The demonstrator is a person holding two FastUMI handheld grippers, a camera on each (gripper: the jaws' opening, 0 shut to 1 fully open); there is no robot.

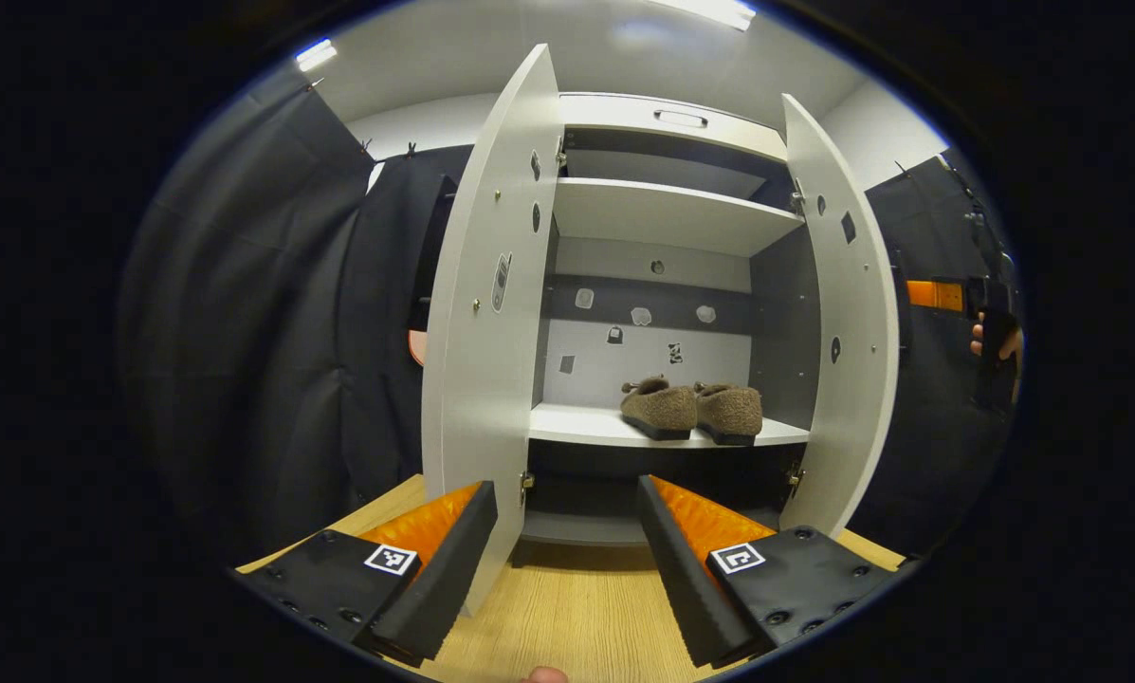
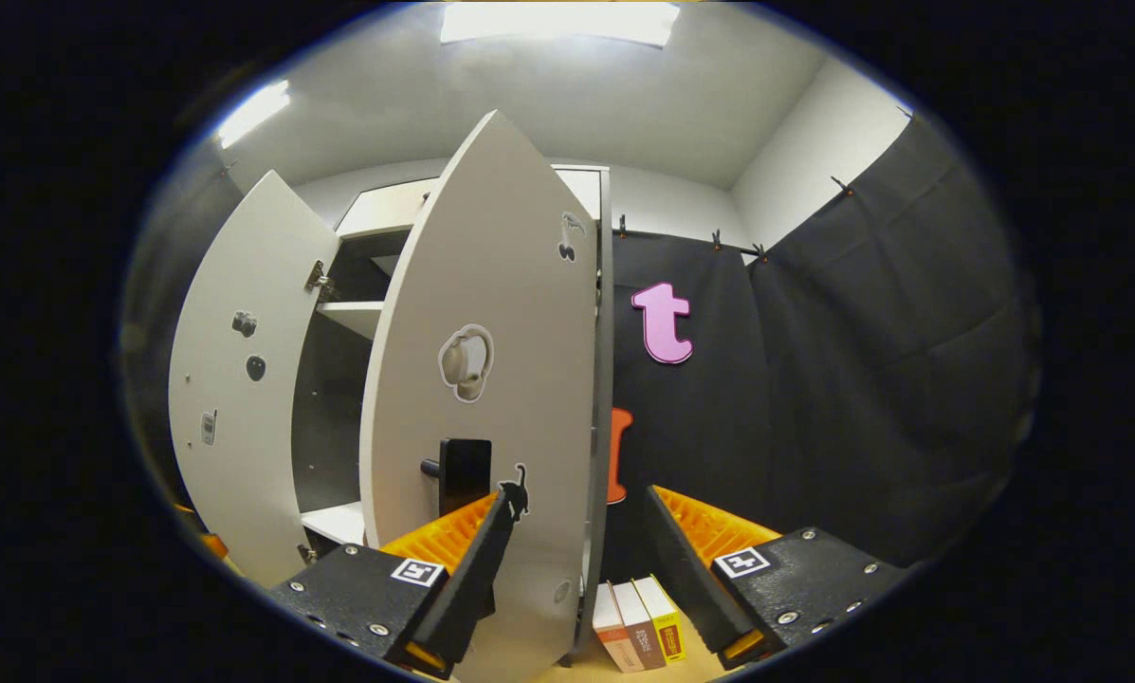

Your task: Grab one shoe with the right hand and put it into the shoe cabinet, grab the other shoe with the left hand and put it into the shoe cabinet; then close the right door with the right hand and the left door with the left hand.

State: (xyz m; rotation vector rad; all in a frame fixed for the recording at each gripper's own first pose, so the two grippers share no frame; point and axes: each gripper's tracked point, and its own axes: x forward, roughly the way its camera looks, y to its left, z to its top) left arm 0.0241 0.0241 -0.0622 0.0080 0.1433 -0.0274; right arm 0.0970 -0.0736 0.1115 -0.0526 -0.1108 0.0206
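— What surrounds the scene?
— Black cloth (image 2: 870,379) hangs clipped along white walls (image 2: 795,161), under a white ceiling (image 2: 548,104) with bright light panels (image 2: 553,21).
— And underfoot?
— A pale wood-grain floor (image 1: 576,617); three books (image 2: 638,621) stand at the cloth's foot.

a light wood-grain surface (image 1: 576,607) carries the tall white shoe cabinet (image 1: 667,213), which stands on it with both doors swung open. inside, on the white lower shelf (image 1: 576,427), two brown fuzzy slippers (image 1: 690,410) sit side by side, touching. in the right gripper view, three small upright boxes (image 2: 638,621) stand together on the surface beside the cabinet.
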